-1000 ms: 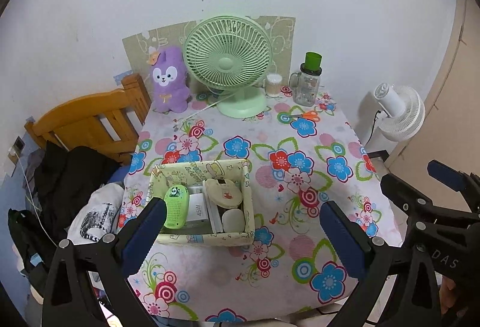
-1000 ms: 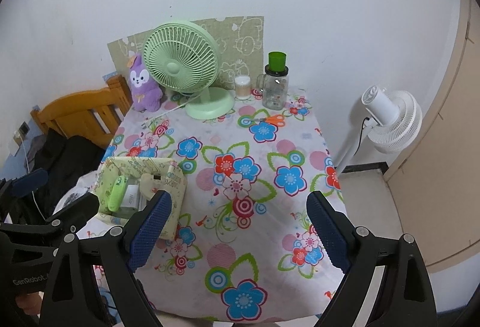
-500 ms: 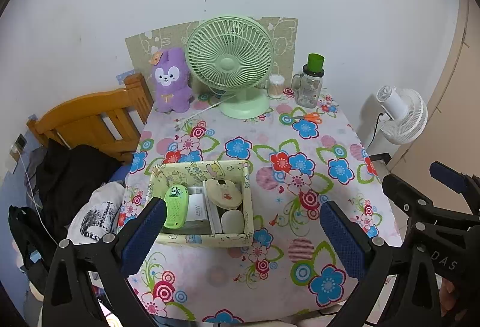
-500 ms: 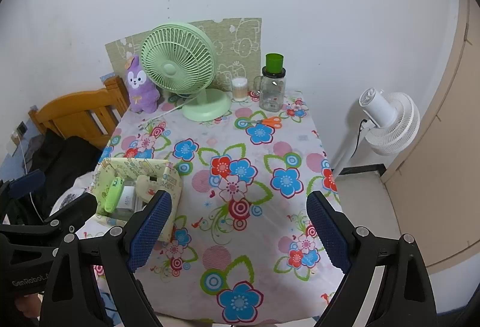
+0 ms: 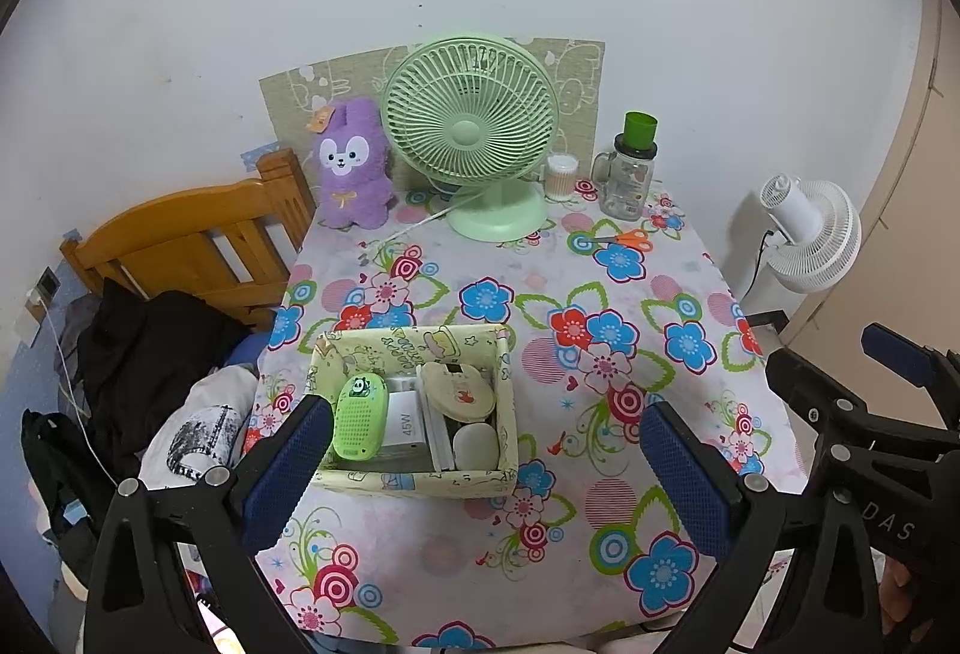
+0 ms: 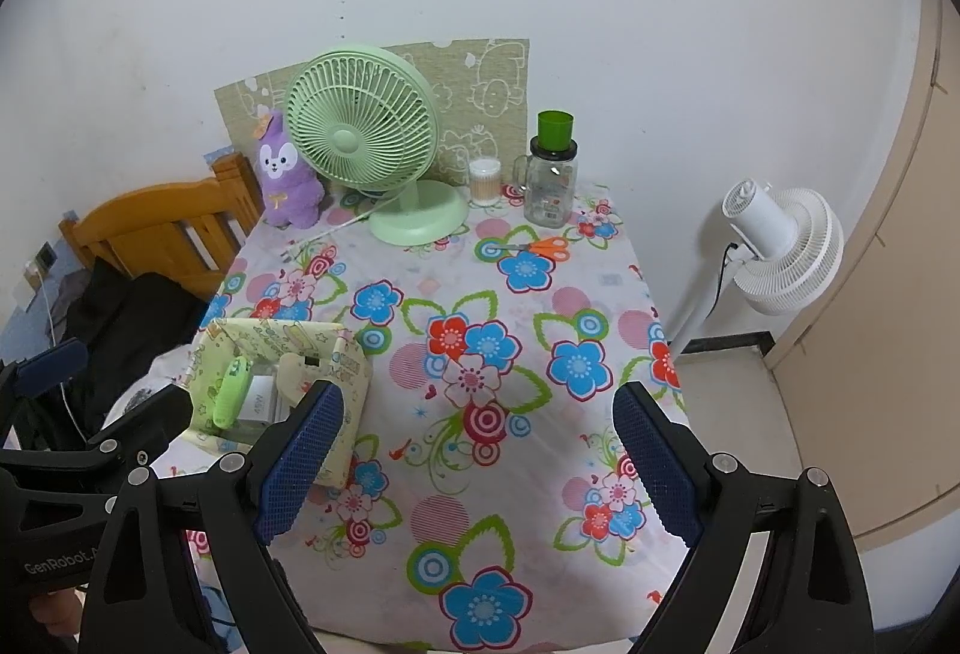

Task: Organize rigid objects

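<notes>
- Near the front-left corner of the surface (image 5: 420, 546) sat the task's container, a pale yellow patterned box (image 5: 414, 477), already packed with a green perforated gadget (image 5: 360, 417), a white charger marked 45W (image 5: 403, 419), a round cream compact (image 5: 459, 390) and a grey oval piece (image 5: 476, 445).
- Both tongs hung above the front edge, touching nothing: the left tongs (image 5: 486, 468) stood spread, framing the box without contact, and the right tongs (image 6: 480, 465) stood just as wide over bare floral cloth.
- Judged from this, the work was between steps: either the box was nearly filled or a fresh item had yet to be chosen.
- Loose rigid candidates lay at the far edge: orange-handled scissors (image 6: 537, 247) flat near the far-right corner, a glass mug-jar with a green cup upside down on it (image 6: 551, 180), and a small tub of cotton swabs (image 6: 485, 181).
- The next move would call for a long reach across to that far edge, probably by the right tongs, and a low, flat pinch for the scissors.
- Also at the far edge stood a green desk fan (image 5: 471, 132) and a purple plush rabbit (image 5: 354, 168) against the white wall.
- Beyond the left edge were a wooden bed frame (image 5: 186, 240) and dark clothing; a white floor fan (image 6: 780, 246) stood to the right.
</notes>
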Motion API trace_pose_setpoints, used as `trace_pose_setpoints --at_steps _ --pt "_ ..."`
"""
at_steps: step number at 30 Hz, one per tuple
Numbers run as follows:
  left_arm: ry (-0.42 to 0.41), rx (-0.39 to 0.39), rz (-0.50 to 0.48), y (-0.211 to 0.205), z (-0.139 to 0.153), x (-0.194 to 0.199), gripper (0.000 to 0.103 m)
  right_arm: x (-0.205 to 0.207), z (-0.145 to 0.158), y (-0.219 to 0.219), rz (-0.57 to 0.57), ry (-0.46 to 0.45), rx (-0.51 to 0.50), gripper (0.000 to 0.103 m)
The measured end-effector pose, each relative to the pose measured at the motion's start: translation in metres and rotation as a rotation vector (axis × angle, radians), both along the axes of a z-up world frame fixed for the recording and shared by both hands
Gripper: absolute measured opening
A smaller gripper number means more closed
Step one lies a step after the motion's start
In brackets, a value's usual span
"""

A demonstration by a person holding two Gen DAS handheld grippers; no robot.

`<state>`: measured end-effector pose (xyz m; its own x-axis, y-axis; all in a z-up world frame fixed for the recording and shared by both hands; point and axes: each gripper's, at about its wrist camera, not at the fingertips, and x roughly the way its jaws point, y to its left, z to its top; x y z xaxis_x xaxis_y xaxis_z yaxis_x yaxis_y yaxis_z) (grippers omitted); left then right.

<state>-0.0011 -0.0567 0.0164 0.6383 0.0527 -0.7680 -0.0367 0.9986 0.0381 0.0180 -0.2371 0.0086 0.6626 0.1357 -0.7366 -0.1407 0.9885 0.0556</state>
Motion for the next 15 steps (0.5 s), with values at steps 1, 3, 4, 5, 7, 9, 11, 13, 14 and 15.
trace_pose_setpoints --at_steps 1,3,4,5,7,9,11,13,14,15 --pt "0.0 0.001 0.0 0.0 0.0001 -0.0001 0.103 0.0 0.0 0.0002 0.0 -0.001 0.0 0.093" --pt "0.0 0.001 0.0 -0.0001 0.0 0.0 0.103 0.0002 0.0 -0.0002 -0.001 0.002 0.002 0.093" --pt "0.0 0.0 0.001 0.0 0.0 -0.0002 0.103 -0.0001 0.0001 0.0001 -0.002 0.003 0.002 0.093" --pt "0.0 0.0 0.0 -0.0001 -0.0001 -0.0002 0.103 -0.0002 0.0008 0.0 -0.001 0.002 0.002 0.093" --pt "0.0 -0.001 0.0 0.0 -0.0002 -0.0002 0.103 -0.0001 0.0007 0.0005 -0.003 0.001 0.001 0.093" --pt "0.0 -0.004 0.0 0.0 -0.001 -0.0002 0.103 -0.0001 0.0005 -0.0014 -0.006 0.0 0.0 0.093" --pt "0.002 -0.006 0.0 0.0003 -0.0012 -0.0001 0.103 0.0003 -0.0001 -0.0022 -0.01 0.001 -0.004 0.093" --pt "0.002 -0.005 0.0 -0.0001 -0.0013 0.0 0.103 0.0003 -0.0005 -0.0027 -0.014 0.001 -0.008 0.093" --pt "0.003 -0.004 0.0 0.0 -0.0014 0.0001 0.103 -0.0007 -0.0005 -0.003 -0.016 0.0 -0.009 0.093" --pt "0.003 -0.004 0.001 0.0 -0.0014 0.0002 0.103 -0.0005 -0.0008 -0.0037 -0.018 0.001 -0.01 0.093"
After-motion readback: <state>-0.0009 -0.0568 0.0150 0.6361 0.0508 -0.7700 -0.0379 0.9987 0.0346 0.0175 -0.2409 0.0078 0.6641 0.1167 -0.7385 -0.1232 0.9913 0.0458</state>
